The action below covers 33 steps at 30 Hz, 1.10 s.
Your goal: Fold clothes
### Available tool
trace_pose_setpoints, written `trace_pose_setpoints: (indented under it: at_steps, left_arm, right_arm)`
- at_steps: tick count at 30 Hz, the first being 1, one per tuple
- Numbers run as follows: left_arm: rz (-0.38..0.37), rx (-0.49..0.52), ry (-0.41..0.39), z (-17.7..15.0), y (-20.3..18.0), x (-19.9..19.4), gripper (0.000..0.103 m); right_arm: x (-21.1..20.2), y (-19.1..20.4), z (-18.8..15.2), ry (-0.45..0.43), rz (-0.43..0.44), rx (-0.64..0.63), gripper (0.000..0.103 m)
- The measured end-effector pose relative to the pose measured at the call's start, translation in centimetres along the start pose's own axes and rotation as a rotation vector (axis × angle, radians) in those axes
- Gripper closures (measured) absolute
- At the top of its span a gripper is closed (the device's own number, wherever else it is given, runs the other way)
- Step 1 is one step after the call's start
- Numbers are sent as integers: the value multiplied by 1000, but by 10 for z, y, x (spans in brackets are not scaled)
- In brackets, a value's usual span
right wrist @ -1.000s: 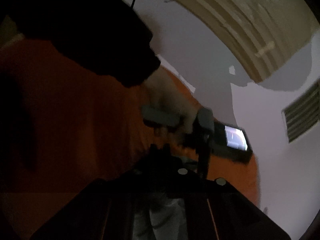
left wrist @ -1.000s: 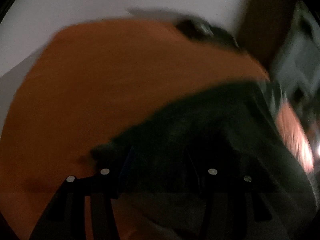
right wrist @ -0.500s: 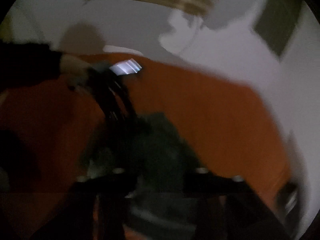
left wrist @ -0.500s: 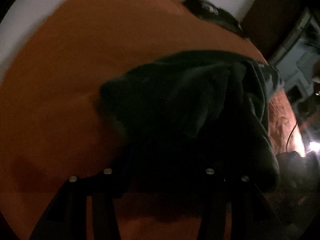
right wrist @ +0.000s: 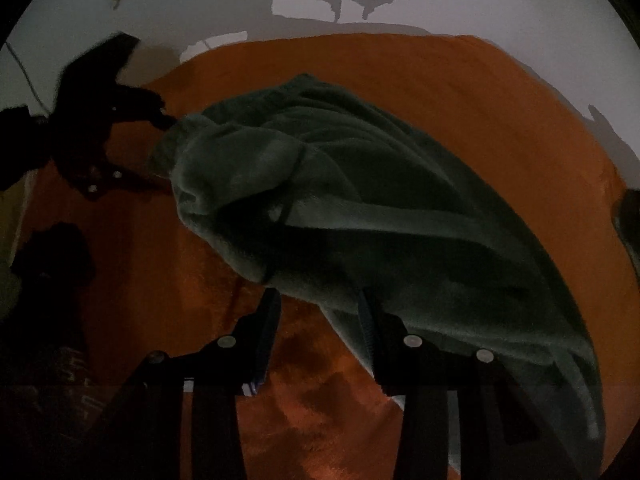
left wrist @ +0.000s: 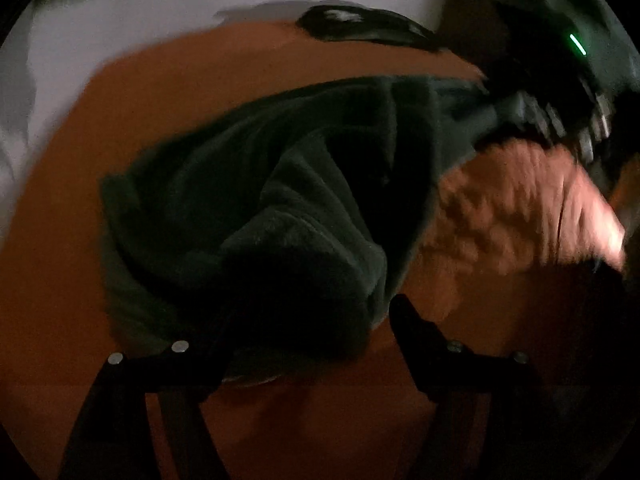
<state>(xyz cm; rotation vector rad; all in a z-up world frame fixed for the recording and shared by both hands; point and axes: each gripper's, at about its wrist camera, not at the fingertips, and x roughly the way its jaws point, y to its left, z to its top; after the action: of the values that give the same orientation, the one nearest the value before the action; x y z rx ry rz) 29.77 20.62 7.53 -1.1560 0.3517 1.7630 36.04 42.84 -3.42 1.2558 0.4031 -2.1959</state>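
Fingers of the left gripper [left wrist: 316,320] fill the bottom of the left wrist view; its jaws are closing, and the near hem of the dark green garment [left wrist: 280,208] drapes over the left finger, though the dim light does not show whether the pads press on it. The right finger [left wrist: 416,328] stands bare against the orange bed cover [left wrist: 72,240]. The garment lies bunched across the middle of this frame, spread on the cover. Farther right, the cover shows a brighter, wrinkled patch. At upper right, the right gripper [left wrist: 576,124] appears blurred at the garment's far end. Along the top edge, a small dark object [left wrist: 360,26] rests at the cover's far border, before a pale wall [left wrist: 160,0].

In the right wrist view, the right gripper [right wrist: 320,312] occupies the bottom centre, its jaws partly apart, with orange cover visible in the gap. The garment's edge [right wrist: 360,208] lies over the right finger; the left finger [right wrist: 268,320] is clear of cloth. The garment extends from lower right to centre left. At middle left, the left gripper [right wrist: 160,152] meets the garment's far end. Beyond, the cover ends at the wall [right wrist: 240,0], which carries cast shadows.
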Motion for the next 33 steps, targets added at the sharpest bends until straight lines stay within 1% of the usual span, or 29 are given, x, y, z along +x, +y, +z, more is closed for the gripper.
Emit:
trace_pose_setpoints:
  at_steps: [1, 3, 4, 6, 7, 8, 9, 10, 11, 13, 14, 15, 16, 17, 19, 22, 25, 27, 29, 31, 32, 33]
  left_arm:
    - [-50, -24, -4, -1, 0, -3, 95]
    - [-145, -60, -15, -3, -2, -9, 96]
    - [-162, -54, -48, -1, -3, -18, 96]
    - [-219, -63, -114, 3, -6, -44, 96]
    - [-233, -78, -136, 6, -6, -49, 96]
    - [-245, -104, -166, 8, -1, -56, 96]
    - [-258, -132, -197, 10, 4, -64, 96]
    - [-272, -157, -227, 9, 9, -71, 96]
    - [-286, -181, -257, 8, 15, -77, 96]
    - [-312, -220, -306, 7, 28, -89, 96]
    - [-324, -233, -324, 8, 34, -94, 96]
    - [-336, -246, -342, 8, 40, -99, 96]
    - [-328, -239, -346, 8, 41, -99, 96]
    - [-316, -228, -347, 9, 40, -99, 96]
    - [-316, -204, -338, 10, 40, -98, 96]
    - [-333, -193, -334, 12, 38, -97, 96]
    - [-334, -199, -341, 13, 36, -94, 96]
    - [-329, -221, -347, 13, 39, -91, 96]
    - [-319, -244, -347, 9, 47, -89, 96]
    - [-317, -278, -354, 7, 55, -85, 96]
    - [-315, -295, -363, 7, 59, -85, 96]
    - [-313, -311, -373, 7, 63, -86, 96]
  right_arm:
    - [-3, -1, 0, -8, -1, 4, 64]
    - [-5, -6, 5, -30, 0, 10, 64]
    - [-5, -9, 10, -44, 1, 11, 64]
    - [-4, -17, 20, -71, 2, 13, 63]
    - [-3, -21, 25, -85, 3, 15, 55]
    - [-2, -24, 31, -99, 5, 15, 41]
    - [0, -29, 47, -129, 30, -3, 33]
    - [2, -34, 63, -159, 55, -21, 21]
    - [5, -39, 80, -188, 81, -39, 19]
    - [35, -47, 127, -145, 175, -84, 19]
    - [57, -51, 148, -76, 214, -56, 36]
    - [78, -54, 168, -7, 253, -27, 65]
    - [100, -57, 188, 74, 316, 29, 99]
    - [115, -53, 199, 134, 385, 57, 99]
    - [143, -44, 221, 254, 522, 112, 99]
    - [182, -6, 240, 458, 578, 70, 99]
    - [218, 23, 241, 597, 620, 90, 99]
    - [240, 48, 232, 671, 614, 54, 99]
    - [254, 67, 223, 708, 610, 31, 99]
    - [263, 81, 217, 705, 627, 37, 99]
    - [264, 86, 215, 691, 625, 32, 99]
    - [255, 82, 217, 649, 608, 44, 99]
